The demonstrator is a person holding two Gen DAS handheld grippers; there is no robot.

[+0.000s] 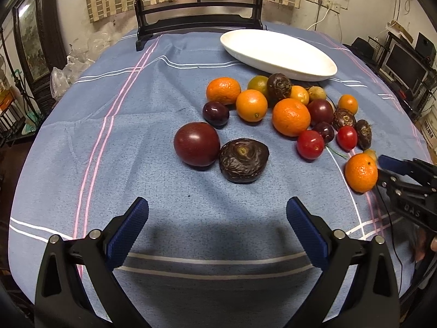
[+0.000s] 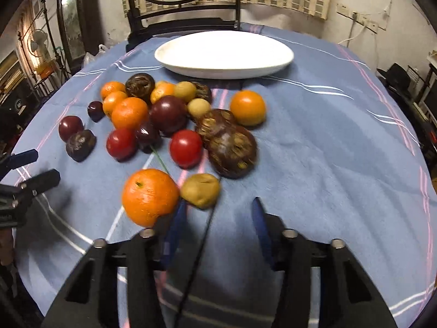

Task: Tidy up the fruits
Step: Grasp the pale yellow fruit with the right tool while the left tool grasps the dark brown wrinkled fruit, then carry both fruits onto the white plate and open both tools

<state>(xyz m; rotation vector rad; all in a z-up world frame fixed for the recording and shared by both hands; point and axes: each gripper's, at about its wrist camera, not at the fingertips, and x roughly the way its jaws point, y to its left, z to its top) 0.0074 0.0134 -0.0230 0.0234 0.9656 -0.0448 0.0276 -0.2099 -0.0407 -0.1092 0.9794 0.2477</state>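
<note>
Sitting on a round table draped in a blue cloth with white and pink stripes [image 1: 114, 136]: an empty white oval ceramic dish [image 1: 278, 52], a dark wooden stand [image 1: 196, 24], loose oranges [image 2: 148, 195], red tomatoes [image 2: 186, 147], dark purple fruits [image 1: 197, 143].

We see loose oranges [image 2: 149, 196], tomatoes [image 2: 186, 148], dark plums [image 2: 168, 114] and wrinkled passion fruits [image 2: 232, 150] heaped ahead of our right claw [image 2: 217, 220], before an empty white dish [image 2: 224, 54].

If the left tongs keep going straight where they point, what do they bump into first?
Probably the wrinkly dark fruit, with the round dark red fruit right beside it. The left tongs are open with only bare blue cloth between them. Depth is hard to judge.
</note>
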